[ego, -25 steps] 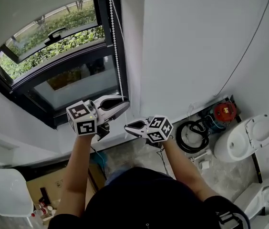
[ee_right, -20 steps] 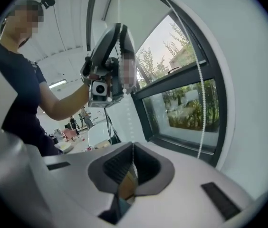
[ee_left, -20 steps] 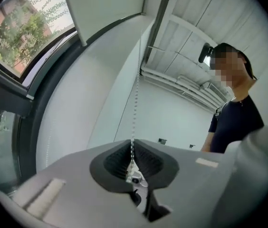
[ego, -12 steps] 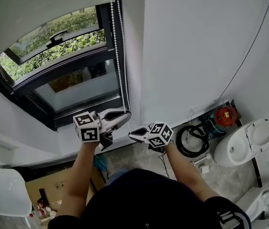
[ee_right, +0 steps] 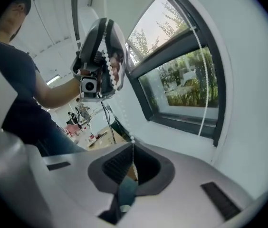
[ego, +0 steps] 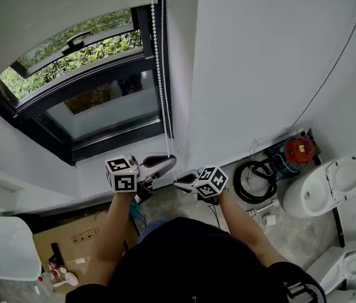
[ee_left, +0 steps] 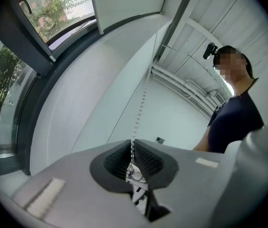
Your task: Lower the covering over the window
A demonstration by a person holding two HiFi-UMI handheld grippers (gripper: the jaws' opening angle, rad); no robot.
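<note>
A white roller blind (ego: 58, 11) covers the top of the dark-framed window (ego: 102, 100). Its white bead chain (ego: 160, 74) hangs down the window's right side. My left gripper (ego: 173, 160) is shut on the chain just below the sill. In the left gripper view the chain (ee_left: 141, 103) runs up from between the closed pads (ee_left: 146, 163). My right gripper (ego: 177, 182) sits just below and to the right of the left one. It is shut on the chain (ee_right: 124, 118), which enters its closed jaws from above.
A white wall (ego: 260, 62) stands right of the window. Below it lie a coiled black hose (ego: 257, 183), a red device (ego: 298, 148) and a white toilet (ego: 323, 183). A white chair (ego: 7, 251) and a cardboard box (ego: 77, 238) sit at lower left.
Both grippers have moved down along the chain's line, toward the sill. The blind's lower edge sits a little lower over the glass than before.
</note>
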